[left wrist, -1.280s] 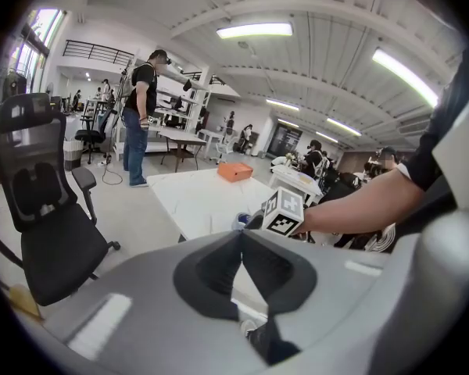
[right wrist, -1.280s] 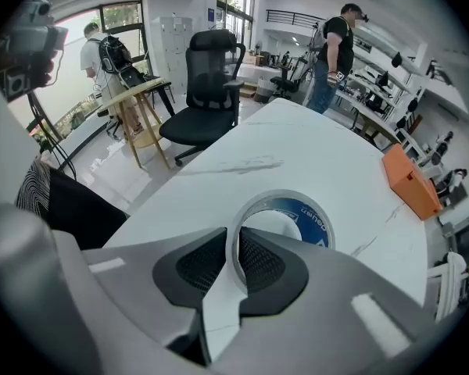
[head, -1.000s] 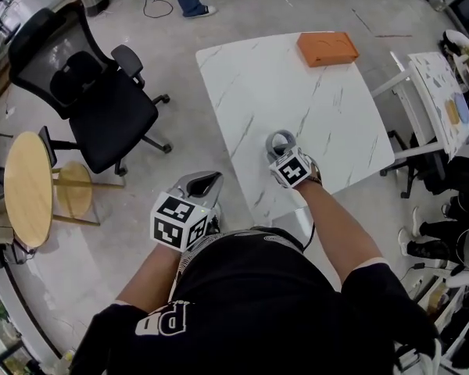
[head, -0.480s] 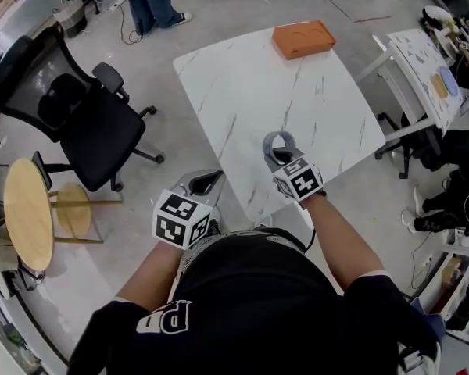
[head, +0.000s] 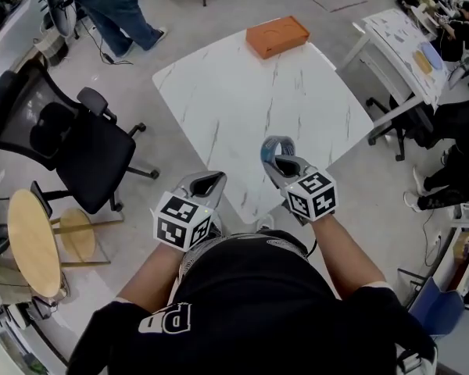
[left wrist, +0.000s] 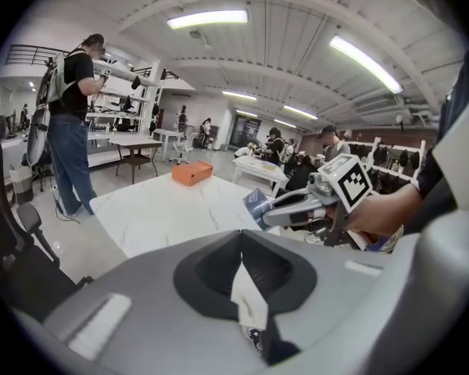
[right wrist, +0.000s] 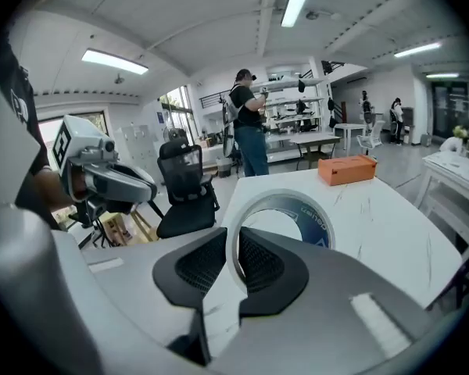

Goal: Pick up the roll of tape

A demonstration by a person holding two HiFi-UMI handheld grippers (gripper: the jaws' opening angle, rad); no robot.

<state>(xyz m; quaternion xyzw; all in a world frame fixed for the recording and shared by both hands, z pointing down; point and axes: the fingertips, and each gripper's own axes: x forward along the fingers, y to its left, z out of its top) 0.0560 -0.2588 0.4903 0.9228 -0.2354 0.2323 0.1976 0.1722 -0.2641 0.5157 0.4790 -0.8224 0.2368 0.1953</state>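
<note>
Pinching the roll of tape (head: 268,148) by its wall in the right tongs (head: 278,160), seemingly up off the counter (head: 242,92) near its front edge. Holding the left tongs (head: 205,183) closed, empty. Next up, probably raising it clear and gripping steady.

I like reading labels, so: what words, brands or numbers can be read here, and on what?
"P" plus a partly hidden letter: white print on the person's black shirt.
Print on the blue band of the grey roll of tape: too blurred to read.
</note>
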